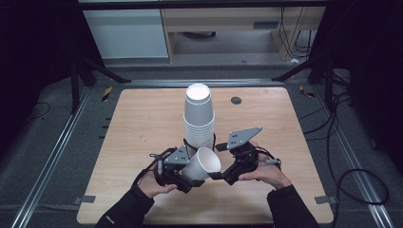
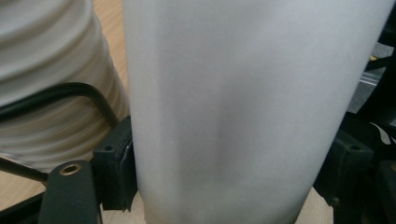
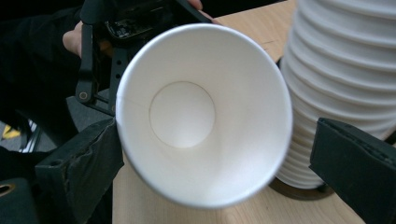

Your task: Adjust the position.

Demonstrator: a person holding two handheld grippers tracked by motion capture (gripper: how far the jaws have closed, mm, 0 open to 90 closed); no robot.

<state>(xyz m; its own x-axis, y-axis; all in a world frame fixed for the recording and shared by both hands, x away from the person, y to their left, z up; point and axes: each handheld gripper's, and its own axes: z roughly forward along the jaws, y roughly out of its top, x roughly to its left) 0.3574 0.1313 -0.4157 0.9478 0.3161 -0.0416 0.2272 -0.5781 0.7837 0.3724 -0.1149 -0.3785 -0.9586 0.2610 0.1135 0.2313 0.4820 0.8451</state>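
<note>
A tall stack of white paper cups [image 1: 198, 116] stands upside down near the middle of the wooden table [image 1: 142, 118]. In front of it a single white paper cup [image 1: 203, 165] lies tilted, its mouth turned toward the right hand. My left gripper [image 1: 191, 173] is shut on this cup's wall; the left gripper view has the cup [image 2: 233, 112] pressed between both pads, with the stack [image 2: 46, 84] just behind. My right gripper [image 1: 219, 169] is open at the cup's mouth. Its view looks into the cup [image 3: 201, 112], with its jaws spread either side of the rim and the stack [image 3: 341, 70] at the right.
A small dark round cap [image 1: 236, 100] sits in the table's far side, behind the stack. Cables [image 1: 347, 175] lie on the floor to the right of the table. A pale cabinet [image 1: 126, 33] and a wooden shelf unit [image 1: 228, 28] stand beyond the far edge.
</note>
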